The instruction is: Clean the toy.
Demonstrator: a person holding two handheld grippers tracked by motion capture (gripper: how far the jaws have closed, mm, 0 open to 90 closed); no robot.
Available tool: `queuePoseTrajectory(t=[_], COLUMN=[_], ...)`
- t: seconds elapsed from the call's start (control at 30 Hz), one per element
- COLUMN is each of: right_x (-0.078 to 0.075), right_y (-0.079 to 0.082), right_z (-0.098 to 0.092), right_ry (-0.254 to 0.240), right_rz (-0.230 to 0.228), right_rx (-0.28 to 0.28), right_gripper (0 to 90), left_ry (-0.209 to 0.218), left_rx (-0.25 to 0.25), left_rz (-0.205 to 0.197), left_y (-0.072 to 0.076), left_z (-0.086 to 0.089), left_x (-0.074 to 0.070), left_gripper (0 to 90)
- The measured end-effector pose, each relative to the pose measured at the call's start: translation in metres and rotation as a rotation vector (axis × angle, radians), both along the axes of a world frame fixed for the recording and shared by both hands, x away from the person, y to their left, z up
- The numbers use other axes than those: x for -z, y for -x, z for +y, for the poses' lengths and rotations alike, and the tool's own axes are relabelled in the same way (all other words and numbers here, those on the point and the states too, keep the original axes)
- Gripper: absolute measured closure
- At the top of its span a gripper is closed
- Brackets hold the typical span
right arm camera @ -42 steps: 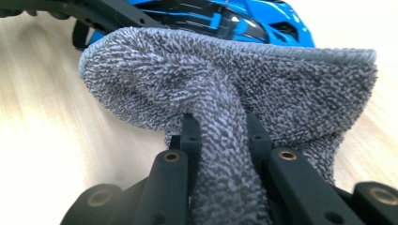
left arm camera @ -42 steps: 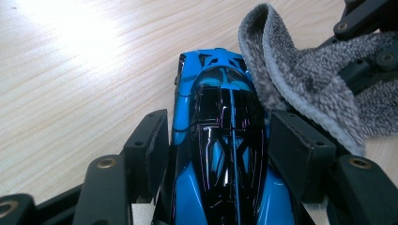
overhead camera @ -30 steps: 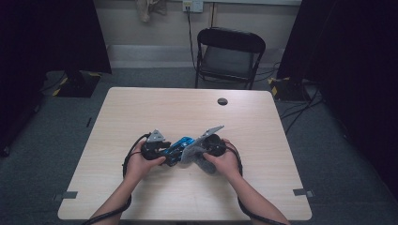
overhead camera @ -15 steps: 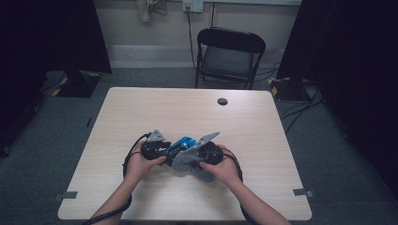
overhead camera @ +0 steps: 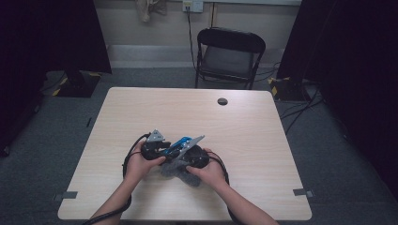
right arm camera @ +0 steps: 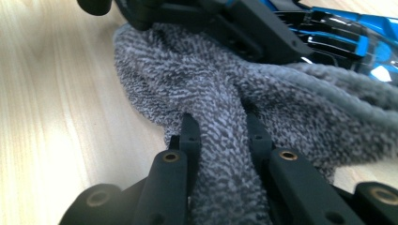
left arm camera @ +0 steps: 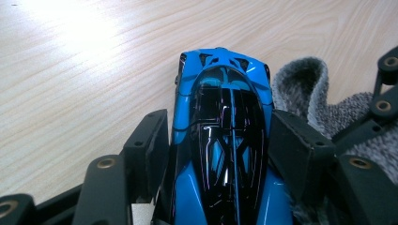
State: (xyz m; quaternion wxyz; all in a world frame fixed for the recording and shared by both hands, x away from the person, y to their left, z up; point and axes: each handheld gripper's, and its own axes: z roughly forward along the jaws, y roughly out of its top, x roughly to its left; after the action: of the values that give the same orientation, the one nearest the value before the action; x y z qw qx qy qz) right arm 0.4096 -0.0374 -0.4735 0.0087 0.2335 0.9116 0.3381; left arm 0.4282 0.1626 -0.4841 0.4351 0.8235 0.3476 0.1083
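Observation:
A shiny blue and black toy car (left arm camera: 220, 117) sits between the jaws of my left gripper (left arm camera: 220, 136), whose pads press on its two sides. In the high view the car (overhead camera: 178, 143) is held just above the table near its front, with the left gripper (overhead camera: 159, 149) behind it. My right gripper (right arm camera: 220, 136) is shut on a bunched grey knitted cloth (right arm camera: 211, 93). The cloth lies against the underside and flank of the car (right arm camera: 338, 33). In the high view the right gripper (overhead camera: 190, 161) and cloth (overhead camera: 176, 168) sit close beside the left hand.
The light wooden table (overhead camera: 244, 136) carries a small round black cap (overhead camera: 222, 101) near its far edge. A black folding chair (overhead camera: 230, 51) stands behind the table. Cables lie on the grey floor at the right.
My right hand has slid left and nearer to the person with the cloth, closing in against the car. The left hand and the car have stayed put.

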Motion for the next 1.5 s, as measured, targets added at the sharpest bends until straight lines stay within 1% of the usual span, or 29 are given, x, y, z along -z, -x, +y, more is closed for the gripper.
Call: queuePoseTrajectory(t=[0.13,0.27,0.37,0.53,0.63,0.87,0.93,1.03,1.1,1.5], right_x=[0.000,0.000,0.000,0.000,0.000,0.001,0.001,0.001,0.001,0.001], right_y=[-0.003,-0.010,-0.013,-0.015,-0.017,-0.028,-0.029,-0.028,-0.029,-0.033], right_z=[-0.007,-0.018,-0.022,-0.025,-0.028,-0.044,-0.045,-0.044,-0.044,-0.048], right_ry=[0.006,0.006,0.002,0.005,0.015,0.000,-0.003,0.012,0.009,0.008], right_rz=[-0.003,-0.002,-0.003,-0.003,-0.019,-0.005,-0.006,-0.019,-0.020,-0.012], right_rx=[0.026,0.072,0.094,0.102,0.117,0.178,0.178,0.171,0.173,0.194], right_gripper=[75.6,75.6,75.6,75.5,75.6,75.5,75.6,75.5,75.5,75.5], left_ry=[0.003,0.002,0.002,-0.002,0.002,0.002,-0.003,-0.003,0.001,0.002], left_rx=[-0.001,-0.001,-0.001,-0.002,-0.001,-0.001,0.000,0.000,-0.001,0.000], left_rz=[-0.004,-0.004,-0.005,-0.005,-0.007,-0.007,-0.004,-0.005,-0.007,-0.007], left_y=[0.000,0.000,0.000,0.001,0.001,0.001,0.001,0.001,0.001,0.001], left_z=[0.000,0.000,0.000,0.000,0.000,0.000,0.000,0.000,0.000,0.000], left_x=[0.000,0.000,0.000,0.000,0.000,0.000,0.000,0.000,0.000,0.000], left_gripper=[39.2,39.2,39.2,39.2,39.2,39.2,39.2,39.2,39.2,39.2])
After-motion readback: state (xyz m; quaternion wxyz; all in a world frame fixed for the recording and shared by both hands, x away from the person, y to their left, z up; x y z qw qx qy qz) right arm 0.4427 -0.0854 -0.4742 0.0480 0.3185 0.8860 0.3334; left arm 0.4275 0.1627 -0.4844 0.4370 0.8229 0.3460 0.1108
